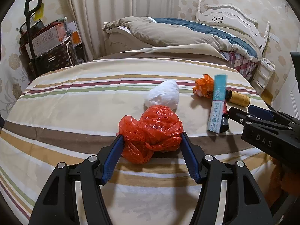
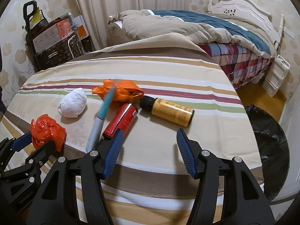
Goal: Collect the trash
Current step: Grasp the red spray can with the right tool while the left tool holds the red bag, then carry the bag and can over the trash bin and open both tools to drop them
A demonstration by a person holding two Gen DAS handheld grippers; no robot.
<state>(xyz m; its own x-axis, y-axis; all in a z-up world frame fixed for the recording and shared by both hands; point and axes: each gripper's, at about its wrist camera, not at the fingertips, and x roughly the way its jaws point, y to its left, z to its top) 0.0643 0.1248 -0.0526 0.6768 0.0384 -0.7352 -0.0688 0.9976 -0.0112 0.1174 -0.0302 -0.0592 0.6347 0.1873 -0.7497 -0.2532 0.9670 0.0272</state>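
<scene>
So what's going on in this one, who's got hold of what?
A person with two handheld grippers is clearing trash off a striped cloth. The left gripper is closed around a crumpled red plastic bag. The right gripper is open and holds nothing. A white wad, an orange bag, a teal box, a red can and a yellow bottle lie uncollected. A black-lined bin sits to the right.

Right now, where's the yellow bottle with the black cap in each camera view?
Left wrist: the yellow bottle lies at the far right on the striped cloth, behind the teal box.
Right wrist: it lies right of centre, cap toward the orange bag.
Shared landmark: the white wad, left of the bottle in both.
</scene>
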